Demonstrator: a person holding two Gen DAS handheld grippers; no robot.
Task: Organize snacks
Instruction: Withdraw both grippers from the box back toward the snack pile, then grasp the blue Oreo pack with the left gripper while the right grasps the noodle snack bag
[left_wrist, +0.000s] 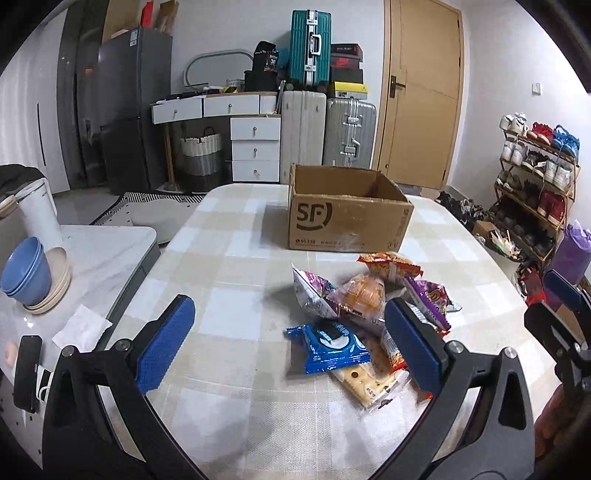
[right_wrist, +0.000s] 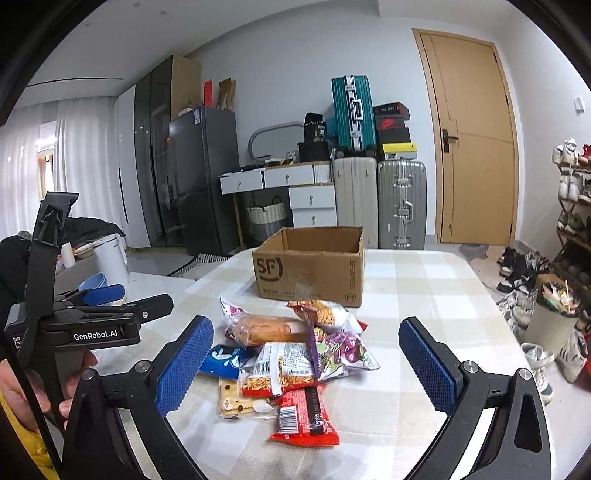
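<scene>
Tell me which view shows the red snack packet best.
The right wrist view: the red snack packet lies in full sight at the near end of the snack pile, with its barcode showing. In the left wrist view I cannot pick it out; the pile and that gripper's fingers hide it.

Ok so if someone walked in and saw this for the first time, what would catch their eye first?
Probably the pile of snack packets heaped in the middle of the checked tablecloth, with a bright red packet at its near edge. Just behind it stands an open cardboard box marked SF. Both tools, left tool and right tool, hang open over the pile, holding nothing.
</scene>
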